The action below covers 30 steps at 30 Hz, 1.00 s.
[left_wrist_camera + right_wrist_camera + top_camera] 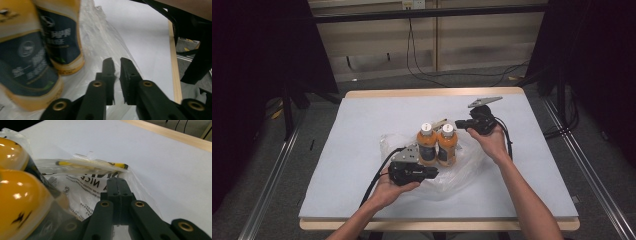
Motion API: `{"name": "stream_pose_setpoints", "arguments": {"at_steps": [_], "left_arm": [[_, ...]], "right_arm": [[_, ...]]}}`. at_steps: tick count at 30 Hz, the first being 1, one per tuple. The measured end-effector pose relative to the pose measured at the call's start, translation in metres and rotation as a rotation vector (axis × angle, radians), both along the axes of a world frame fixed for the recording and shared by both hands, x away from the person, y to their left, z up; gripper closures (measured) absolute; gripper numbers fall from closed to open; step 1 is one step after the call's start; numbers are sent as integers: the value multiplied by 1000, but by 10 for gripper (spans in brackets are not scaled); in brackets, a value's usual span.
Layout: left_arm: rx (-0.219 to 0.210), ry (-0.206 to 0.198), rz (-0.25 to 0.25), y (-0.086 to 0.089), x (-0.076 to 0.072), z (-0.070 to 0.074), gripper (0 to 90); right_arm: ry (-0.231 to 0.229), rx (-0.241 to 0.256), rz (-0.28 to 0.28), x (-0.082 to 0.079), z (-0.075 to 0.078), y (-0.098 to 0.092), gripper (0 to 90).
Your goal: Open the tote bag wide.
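A wooden table with a pale light-blue sheet over its top stands on a grey carpeted floor. At twelve o'clock behind it runs a beige panelled wall with black cables hanging down and trailing across the floor. Dark curtains close off the nine and three o'clock sides, and metal rails run along the floor on both flanks.

Near the middle of the sheet lies a crumpled clear plastic bag, and on it stand two orange drink bottles with white caps and dark labels, upright and touching side by side.

The left gripper, held in the person's left hand, sits at about seven o'clock from the bottles, just beside them; in the left gripper view its jaws stand nearly together, a narrow slit between them, over the bag's film, and whether film is caught between them I cannot tell.

The right gripper, held in the right hand, sits at about two o'clock from the bottles. In the right gripper view its jaws are pressed together at the bag's upper edge, pinching the printed film below a yellow-striped seal strip.
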State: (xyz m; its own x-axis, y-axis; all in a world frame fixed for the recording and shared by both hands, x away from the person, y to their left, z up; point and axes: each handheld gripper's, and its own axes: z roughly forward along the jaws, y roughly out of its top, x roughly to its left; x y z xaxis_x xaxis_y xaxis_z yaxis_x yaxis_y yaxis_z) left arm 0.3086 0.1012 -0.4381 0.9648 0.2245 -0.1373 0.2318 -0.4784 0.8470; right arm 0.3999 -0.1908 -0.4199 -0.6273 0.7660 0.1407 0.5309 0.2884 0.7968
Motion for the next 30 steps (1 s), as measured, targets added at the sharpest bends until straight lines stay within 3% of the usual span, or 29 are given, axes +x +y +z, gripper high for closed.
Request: {"name": "stream_pose_setpoints", "arguments": {"at_steps": [5,12,19,25,30], "left_arm": [[-17,-49,26,7,0,6,670],[-41,-57,89,17,6,13,436],[-43,-70,143,31,11,18,233],[-50,-81,201,51,11,23,146],[-35,-81,246,73,9,24,86]], "right_arm": [[-19,19,-1,-18,2,-16,894],[-72,43,-6,-47,10,-34,719],[-104,55,-19,-75,19,-45,446],[-132,71,-35,-100,21,-55,233],[-136,80,-64,-121,17,-66,158]]}}
